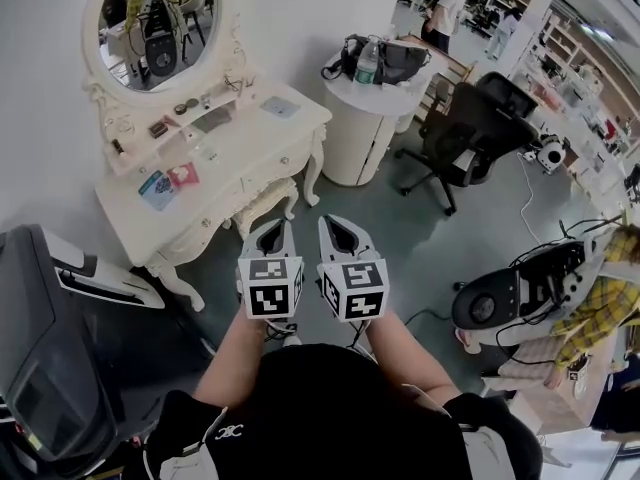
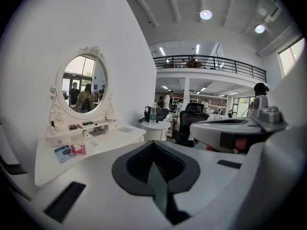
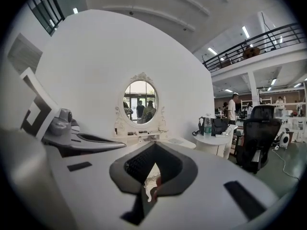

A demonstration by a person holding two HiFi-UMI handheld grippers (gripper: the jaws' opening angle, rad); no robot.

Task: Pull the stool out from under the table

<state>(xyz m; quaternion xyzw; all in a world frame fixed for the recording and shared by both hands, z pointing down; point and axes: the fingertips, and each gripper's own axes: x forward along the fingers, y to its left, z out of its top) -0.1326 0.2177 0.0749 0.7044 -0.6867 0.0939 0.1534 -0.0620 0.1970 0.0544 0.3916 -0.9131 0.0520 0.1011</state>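
The white dressing table [image 1: 235, 153] with an oval mirror [image 1: 160, 23] stands against the wall at upper left. The white stool [image 1: 266, 202] is tucked under it, with only part of its carved frame showing. My left gripper [image 1: 270, 230] and right gripper [image 1: 338, 228] are side by side in mid-air, short of the stool and pointing toward the table. Both are shut with nothing between the jaws. The left gripper view shows the table top [image 2: 105, 140] beyond the left gripper [image 2: 154, 150]. In the right gripper view, a bit of carved white frame shows through the right gripper [image 3: 153, 155].
A round white side table [image 1: 352, 128] carries a black bag [image 1: 395, 58] and a water bottle [image 1: 367, 63]. A black office chair [image 1: 470, 133] stands to the right. A dark machine [image 1: 50, 338] is at lower left, and a wheeled device [image 1: 520, 288] with cables at right.
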